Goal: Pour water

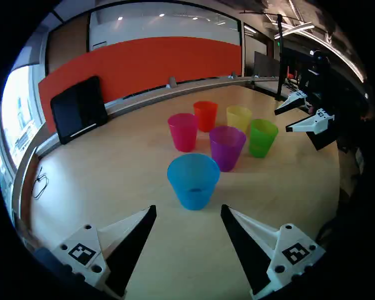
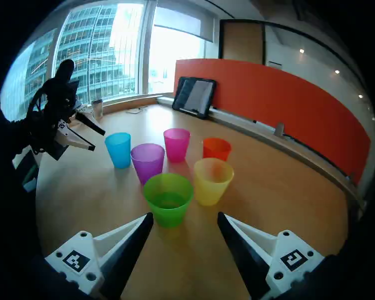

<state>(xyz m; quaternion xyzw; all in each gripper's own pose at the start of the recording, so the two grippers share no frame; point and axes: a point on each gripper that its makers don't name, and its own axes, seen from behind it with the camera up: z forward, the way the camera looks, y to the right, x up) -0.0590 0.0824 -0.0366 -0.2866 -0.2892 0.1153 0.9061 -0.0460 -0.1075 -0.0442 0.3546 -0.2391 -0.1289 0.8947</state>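
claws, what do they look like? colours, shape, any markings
The left claw and right claw look alike: two white wedge-shaped fingers tapering to points, black on the inner faces. Each finger carries a square black-and-white tag near its base, beside small round holes.

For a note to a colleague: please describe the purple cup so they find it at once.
On the wooden table before the orange wall stands a cluster of six cups. The purple cup is between the blue cup and the green cup, and no other cup is purple.
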